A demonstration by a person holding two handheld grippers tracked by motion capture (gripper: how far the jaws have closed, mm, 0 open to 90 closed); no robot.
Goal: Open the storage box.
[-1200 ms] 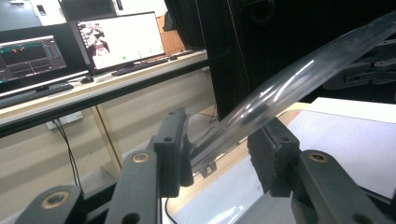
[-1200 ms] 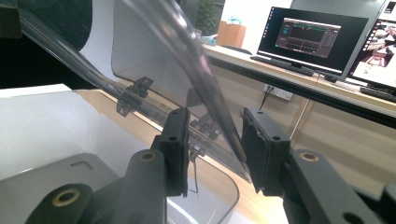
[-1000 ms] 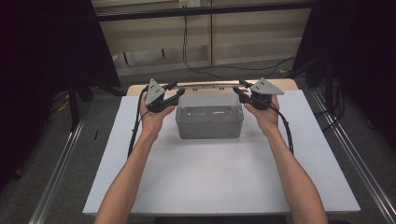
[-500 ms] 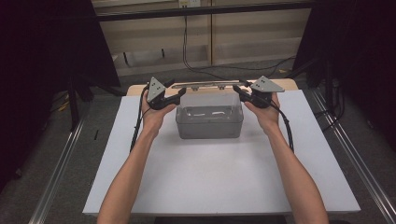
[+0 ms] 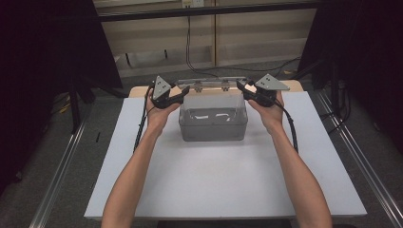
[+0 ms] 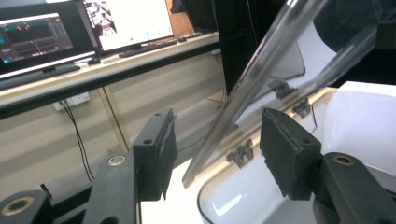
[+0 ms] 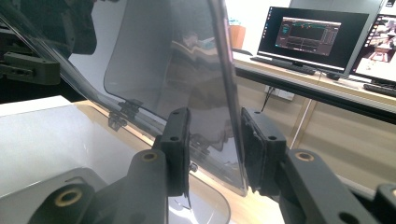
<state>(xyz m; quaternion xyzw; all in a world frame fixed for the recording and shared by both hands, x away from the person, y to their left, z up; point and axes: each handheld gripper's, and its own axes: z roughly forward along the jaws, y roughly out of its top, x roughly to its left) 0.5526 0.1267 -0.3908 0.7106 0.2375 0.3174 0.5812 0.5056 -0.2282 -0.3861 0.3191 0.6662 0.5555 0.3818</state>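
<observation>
A grey plastic box [image 5: 214, 124] stands at the back middle of the white table [image 5: 214, 185]. Its clear hinged lid [image 5: 214, 93] is raised upright. My left gripper [image 5: 185, 90] is at the lid's left edge. In the left gripper view the lid [image 6: 261, 70] runs between the jaws of the left gripper [image 6: 217, 149] with a gap at each pad; these jaws have just been closing. My right gripper [image 5: 240, 86] is at the lid's right edge. In the right gripper view the right gripper [image 7: 212, 144] is shut on the lid [image 7: 163, 60].
Metal rails [image 5: 62, 166] run along both sides of the table. Cables [image 5: 190, 42] hang behind it. A bench with monitors [image 6: 121, 21] shows beyond the box in the gripper views. The box's hinges [image 6: 240, 151] sit at its back rim.
My left hand has shifted slightly at the lid's left edge. The right hand, the box and the raised lid look as they did.
</observation>
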